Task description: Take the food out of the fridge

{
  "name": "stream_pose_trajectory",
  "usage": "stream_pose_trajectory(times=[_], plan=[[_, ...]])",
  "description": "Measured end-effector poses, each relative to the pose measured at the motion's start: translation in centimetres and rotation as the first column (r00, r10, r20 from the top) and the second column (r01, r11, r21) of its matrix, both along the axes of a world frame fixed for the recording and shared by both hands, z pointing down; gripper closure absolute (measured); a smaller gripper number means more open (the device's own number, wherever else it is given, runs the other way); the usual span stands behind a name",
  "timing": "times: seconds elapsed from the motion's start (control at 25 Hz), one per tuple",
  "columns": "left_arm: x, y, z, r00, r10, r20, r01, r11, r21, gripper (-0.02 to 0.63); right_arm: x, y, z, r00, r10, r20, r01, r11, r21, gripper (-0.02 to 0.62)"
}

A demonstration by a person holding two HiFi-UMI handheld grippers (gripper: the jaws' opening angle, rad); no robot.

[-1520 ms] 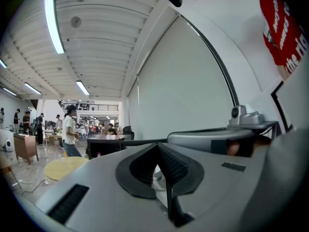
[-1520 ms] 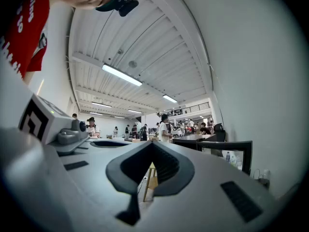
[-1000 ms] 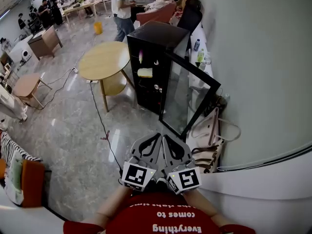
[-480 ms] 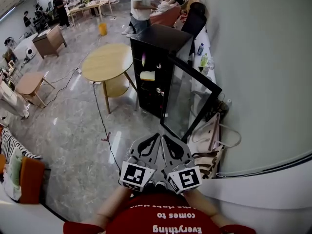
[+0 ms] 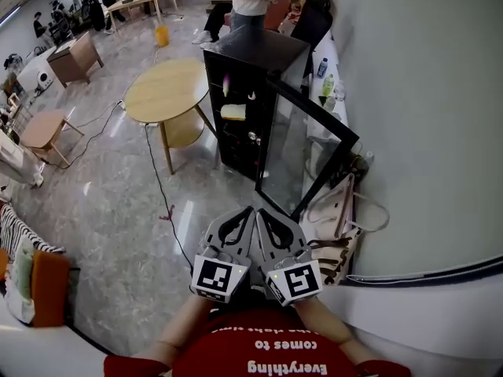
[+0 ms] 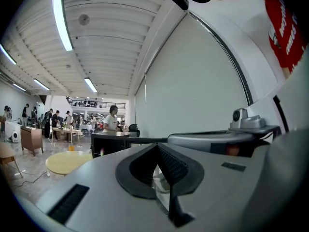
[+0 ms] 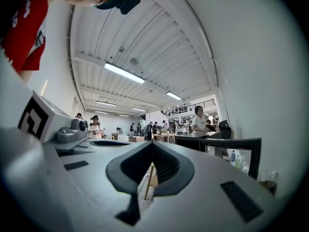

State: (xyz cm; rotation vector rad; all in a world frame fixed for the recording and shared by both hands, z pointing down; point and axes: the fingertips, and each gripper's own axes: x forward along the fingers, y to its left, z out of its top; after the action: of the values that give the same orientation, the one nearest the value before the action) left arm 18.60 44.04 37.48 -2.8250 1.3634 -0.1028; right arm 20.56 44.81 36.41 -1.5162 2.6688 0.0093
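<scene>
The black fridge (image 5: pixel 250 93) stands ahead on the floor with its glass door (image 5: pixel 302 151) swung open to the right. On a shelf inside lies a pale yellow food item (image 5: pixel 233 112), with a small pink thing (image 5: pixel 226 87) above it. My left gripper (image 5: pixel 249 210) and right gripper (image 5: pixel 258 211) are held side by side close to my chest, well short of the fridge. Both are shut with nothing in them. The left gripper view looks over its closed jaws (image 6: pixel 157 145) at the fridge (image 6: pixel 108 144). The right gripper (image 7: pixel 152 144) points level toward the door frame (image 7: pixel 241 149).
A round wooden table (image 5: pixel 169 93) stands left of the fridge, and a black cable (image 5: pixel 161 187) runs across the marble floor. Handbags (image 5: pixel 342 226) lean against the white wall at the right. Bottles (image 5: pixel 326 85) stand behind the door. People are at the back.
Both grippers have edged forward together toward the fridge, still shut and empty. The person in the white shirt at the back has walked to the right.
</scene>
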Motion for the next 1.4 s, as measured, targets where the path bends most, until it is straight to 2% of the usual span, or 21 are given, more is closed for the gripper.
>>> stream_pose_trajectory(times=[0.24, 0.6, 0.84, 1.12, 1.4], plan=[[-0.5, -3.7, 0.1, 1.0, 0.023, 0.007, -0.023, 0.999, -0.024, 0.6, -0.5, -3.7, 0.1, 1.0, 0.026, 0.011, -0.025, 0.999, -0.028, 0.586], [-3.3, -13.4, 0.4, 1.0, 0.017, -0.002, -0.017, 0.999, -0.039, 0.6, -3.3, -13.3, 0.5, 0.999, 0.031, 0.027, -0.03, 0.999, -0.041, 0.584], [-5.3, -19.2, -0.2, 1.0, 0.019, -0.015, -0.02, 0.999, -0.045, 0.6, -5.2, -18.7, -0.4, 0.995, 0.004, 0.098, -0.004, 1.0, -0.008, 0.584], [-7.3, -24.6, 1.3, 0.999, 0.045, -0.008, -0.046, 0.996, -0.07, 0.6, -7.2, -24.4, 1.7, 0.995, 0.012, 0.098, -0.004, 0.997, -0.081, 0.584], [-6.1, -29.9, 3.6, 0.997, 0.08, -0.004, -0.08, 0.99, -0.121, 0.6, -6.2, -29.2, 4.2, 0.997, 0.012, 0.072, -0.001, 0.988, -0.154, 0.584]])
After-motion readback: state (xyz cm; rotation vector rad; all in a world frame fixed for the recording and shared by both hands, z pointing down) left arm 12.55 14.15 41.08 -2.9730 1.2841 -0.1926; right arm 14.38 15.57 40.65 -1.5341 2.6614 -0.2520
